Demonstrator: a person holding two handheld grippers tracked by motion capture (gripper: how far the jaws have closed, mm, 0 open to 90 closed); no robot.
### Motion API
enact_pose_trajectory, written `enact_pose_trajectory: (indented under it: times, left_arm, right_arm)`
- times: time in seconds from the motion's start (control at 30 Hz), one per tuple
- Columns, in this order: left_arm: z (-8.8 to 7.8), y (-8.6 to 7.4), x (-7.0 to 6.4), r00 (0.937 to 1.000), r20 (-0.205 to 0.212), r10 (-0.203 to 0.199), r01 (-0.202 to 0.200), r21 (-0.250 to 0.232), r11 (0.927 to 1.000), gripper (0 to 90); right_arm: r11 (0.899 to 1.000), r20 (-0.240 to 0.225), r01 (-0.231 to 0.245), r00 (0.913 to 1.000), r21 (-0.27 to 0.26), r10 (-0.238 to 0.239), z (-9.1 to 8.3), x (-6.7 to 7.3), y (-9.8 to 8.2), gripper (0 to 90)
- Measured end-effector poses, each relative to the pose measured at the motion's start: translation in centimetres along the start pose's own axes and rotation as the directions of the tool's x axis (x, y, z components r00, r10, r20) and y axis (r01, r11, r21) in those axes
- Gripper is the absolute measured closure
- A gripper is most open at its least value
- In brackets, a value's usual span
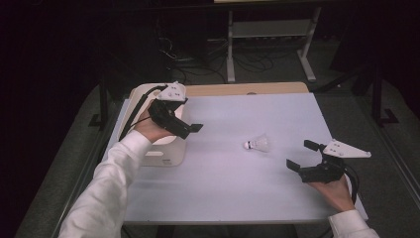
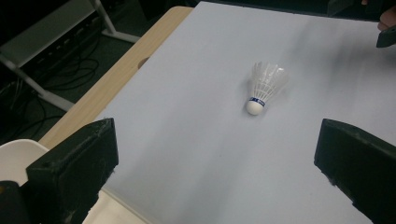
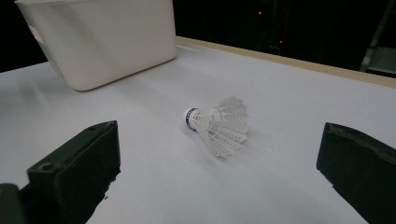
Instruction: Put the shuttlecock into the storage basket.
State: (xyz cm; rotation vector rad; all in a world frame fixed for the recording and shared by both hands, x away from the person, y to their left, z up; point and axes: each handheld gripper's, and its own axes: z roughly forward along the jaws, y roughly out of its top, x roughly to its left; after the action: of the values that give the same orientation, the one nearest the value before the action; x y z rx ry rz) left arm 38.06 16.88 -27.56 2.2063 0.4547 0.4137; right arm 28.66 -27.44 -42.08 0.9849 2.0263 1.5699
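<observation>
Pale tabletop [image 1: 223,188] carries a shuttlecock [image 1: 257,144] lying sideways. Right gripper [image 1: 303,154], jaws wide, should probably pinch its cork gently; left gripper [image 1: 190,123], also wide, hovers over the tub [image 1: 168,156].

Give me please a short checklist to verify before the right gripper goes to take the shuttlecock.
1. Right gripper open wide enough: ok, its jaws stand well apart and hold nothing.
2. Shuttlecock free to take: ok, it lies on its side on the white table cover, nothing touching it.
3. Path from right gripper to shuttlecock: ok, bare cover between them.
4. Left gripper out of the way: ok, it is open and held over the white bin at the table's left.
5. Shuttlecock direction: ok, cork end points toward the bin, feathers toward the right gripper.
6. Bin ready to receive: cannot tell, its inside is hidden by the left hand.
</observation>
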Motion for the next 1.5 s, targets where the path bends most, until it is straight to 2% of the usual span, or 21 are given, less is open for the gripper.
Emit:
enact_pose_trajectory:
  times: [0.13, 0.27, 0.47, 0.8, 0.87, 1.03, 1.07, 1.13, 1.2, 1.5]
  left_arm:
    - [0.5, 0.1, 0.0, 0.9999, 0.013, -0.001, 0.000, 0.023, 0.9997, 0.0]
    - [0.8, 0.4, 0.1, 0.9996, 0.022, 0.019, -0.020, 0.054, 0.9984, 0.0]
    - [1.7, 0.7, 0.0, 0.9992, 0.036, 0.018, -0.020, 0.066, 0.9976, 0.0]
    - [3.3, 1.0, -0.1, 0.9968, 0.067, 0.044, -0.052, 0.118, 0.9916, 0.0]
    - [3.7, 1.2, -0.2, 0.9967, 0.072, 0.037, -0.045, 0.116, 0.9922, 0.0]
    - [4.4, 1.6, -0.4, 0.9945, 0.088, 0.057, -0.068, 0.131, 0.9890, 0.0]
    - [4.6, 1.6, -0.5, 0.9944, 0.091, 0.053, -0.065, 0.124, 0.9902, 0.0]
    - [4.8, 1.7, -0.5, 0.9929, 0.096, 0.070, -0.083, 0.137, 0.9870, 0.0]
    - [5.1, 1.8, -0.6, 0.9931, 0.099, 0.064, -0.078, 0.143, 0.9867, 0.0]
    - [6.2, 1.9, -1.0, 0.9892, 0.121, 0.082, -0.102, 0.167, 0.9806, 0.0]
  right_arm:
    - [1.000, -0.002, 0.002, 1.0000, 0.002, -0.002, 0.0, 0.0, 0.0, 0.0]
    - [1.000, -0.003, 0.001, 1.0000, 0.003, -0.001, 0.0, 0.0, -0.1, 0.0]
    - [1.000, -0.003, 0.004, 1.0000, 0.006, -0.003, 0.0, 0.0, -0.1, 0.0]
    - [1.000, -0.008, 0.008, 0.9999, 0.007, -0.008, 0.0, 0.0, -0.2, 0.0]
    - [1.000, -0.009, 0.004, 0.9999, 0.009, -0.004, -0.1, 0.1, -0.2, 0.0]
    - [1.000, -0.008, 0.002, 1.0000, 0.009, -0.002, -0.1, 0.1, -0.2, 0.0]
    - [1.000, -0.008, 0.002, 1.0000, 0.007, -0.002, -0.1, 0.1, -0.2, 0.0]
    - [1.000, -0.009, 0.005, 0.9999, 0.005, -0.005, -0.2, 0.1, -0.2, 0.0]
    - [1.000, -0.010, 0.005, 0.9999, 0.004, -0.005, -0.2, 0.1, -0.2, 0.0]
    - [1.000, -0.014, 0.014, 0.9998, -0.010, -0.014, -0.3, 0.4, -0.1, 0.0]
